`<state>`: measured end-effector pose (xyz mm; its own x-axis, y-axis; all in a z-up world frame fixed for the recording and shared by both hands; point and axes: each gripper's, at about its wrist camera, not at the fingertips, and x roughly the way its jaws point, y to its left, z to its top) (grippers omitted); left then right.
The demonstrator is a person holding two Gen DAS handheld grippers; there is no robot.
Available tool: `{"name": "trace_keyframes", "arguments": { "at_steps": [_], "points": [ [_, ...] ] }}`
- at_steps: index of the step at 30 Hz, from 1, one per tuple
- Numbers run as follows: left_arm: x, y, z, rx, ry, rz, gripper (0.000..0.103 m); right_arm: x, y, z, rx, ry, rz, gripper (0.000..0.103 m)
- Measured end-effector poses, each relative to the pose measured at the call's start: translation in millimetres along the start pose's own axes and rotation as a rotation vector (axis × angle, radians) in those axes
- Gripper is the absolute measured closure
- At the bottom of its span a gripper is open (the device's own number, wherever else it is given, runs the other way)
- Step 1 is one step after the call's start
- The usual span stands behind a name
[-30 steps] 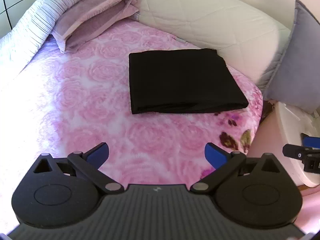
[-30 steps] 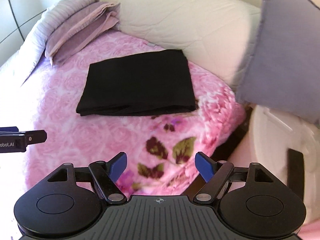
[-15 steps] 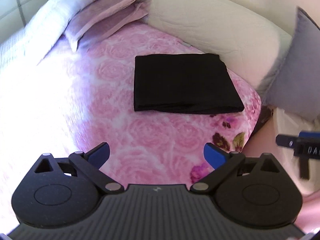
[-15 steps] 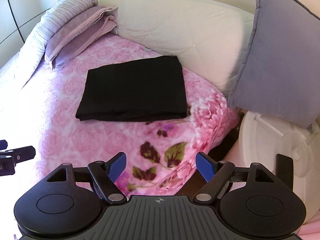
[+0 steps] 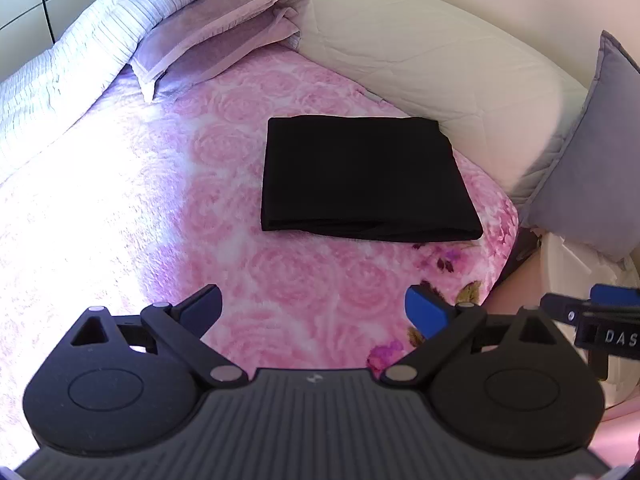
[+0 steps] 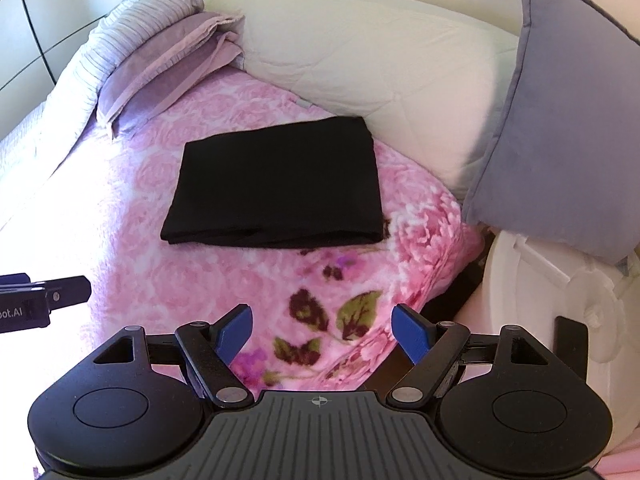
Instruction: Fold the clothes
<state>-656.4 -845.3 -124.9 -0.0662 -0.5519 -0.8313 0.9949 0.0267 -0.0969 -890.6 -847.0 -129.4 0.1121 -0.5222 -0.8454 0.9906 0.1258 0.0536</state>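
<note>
A black garment (image 5: pixel 364 178) (image 6: pixel 280 184) lies folded into a flat rectangle on the pink rose blanket (image 5: pixel 208 184) (image 6: pixel 168 264), close to the cream bolster. My left gripper (image 5: pixel 314 312) hovers open above the blanket, well short of the garment's near edge, with nothing between its blue pads. My right gripper (image 6: pixel 322 332) is open too, over the blanket's flowered corner, also clear of the garment. Each gripper's tip shows at the edge of the other's view.
A cream quilted bolster (image 5: pixel 432 52) (image 6: pixel 360 60) runs behind the garment. Folded mauve pillowcases (image 5: pixel 224 40) (image 6: pixel 168 64) and a striped cover (image 5: pixel 100 40) sit at the back left. A grey cushion (image 6: pixel 560 120) leans over a white tub (image 6: pixel 552 300) beyond the bed's right edge.
Both grippers have drawn back from the folded garment, which now looks smaller and farther. The garment itself has not moved. Both stay open.
</note>
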Motion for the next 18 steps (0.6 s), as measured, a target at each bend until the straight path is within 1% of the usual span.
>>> {"name": "trace_keyframes", "arguments": {
  "at_steps": [3, 8, 11, 18],
  "points": [
    [6.0, 1.5, -2.5, -0.002, -0.002, 0.000, 0.006, 3.3, 0.0, -1.9, 0.009, 0.017, 0.004, 0.023],
    [16.0, 3.9, -6.8, -0.006, -0.005, 0.001, 0.006, 15.1, 3.2, -9.5, -0.015, -0.010, 0.002, 0.023],
    [24.0, 5.4, -10.7, 0.000, -0.002, 0.001, 0.006, 31.5, 4.5, -16.0, -0.008, 0.017, 0.005, 0.023],
    [63.2, 14.6, -31.1, -0.001, 0.032, -0.002, 0.008, 75.9, 9.9, -31.2, 0.038, 0.063, 0.001, 0.023]
  ]
}}
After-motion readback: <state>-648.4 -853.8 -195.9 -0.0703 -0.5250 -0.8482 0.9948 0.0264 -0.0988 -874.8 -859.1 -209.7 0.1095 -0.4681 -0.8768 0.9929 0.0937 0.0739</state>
